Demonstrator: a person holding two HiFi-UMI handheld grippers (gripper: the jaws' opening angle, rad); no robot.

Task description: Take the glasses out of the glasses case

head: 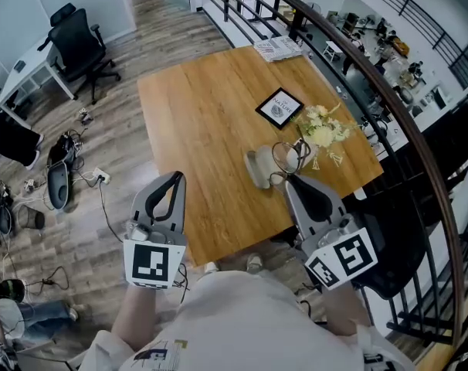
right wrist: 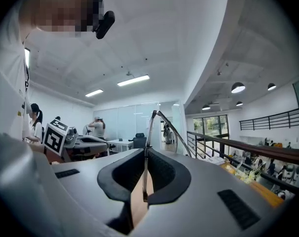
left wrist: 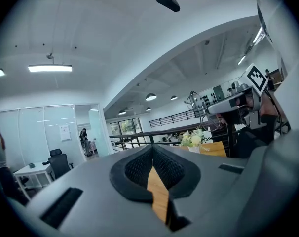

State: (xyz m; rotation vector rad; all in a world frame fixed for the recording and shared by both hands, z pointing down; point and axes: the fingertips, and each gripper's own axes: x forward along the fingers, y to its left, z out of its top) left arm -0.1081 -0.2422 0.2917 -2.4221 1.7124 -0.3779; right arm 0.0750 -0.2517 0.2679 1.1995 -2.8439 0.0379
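A grey glasses case [head: 259, 168] lies on the wooden table [head: 203, 122] near its front right corner. Just right of the case, thin wire-framed glasses [head: 286, 154] hang from my right gripper [head: 289, 178]. In the right gripper view that gripper [right wrist: 145, 152] is shut on one metal temple arm of the glasses [right wrist: 150, 127], which rises out of the pads. My left gripper [head: 176, 178] hovers over the table's front left edge, well left of the case. In its own view the left gripper [left wrist: 152, 149] is shut with nothing in it.
A black framed card [head: 279, 107] and a small vase of pale flowers [head: 323, 130] stand behind the case. Printed sheets [head: 278, 47] lie at the far edge. A dark railing [head: 388, 99] runs along the table's right. An office chair [head: 76, 45] and cables [head: 64, 168] are on the floor at the left.
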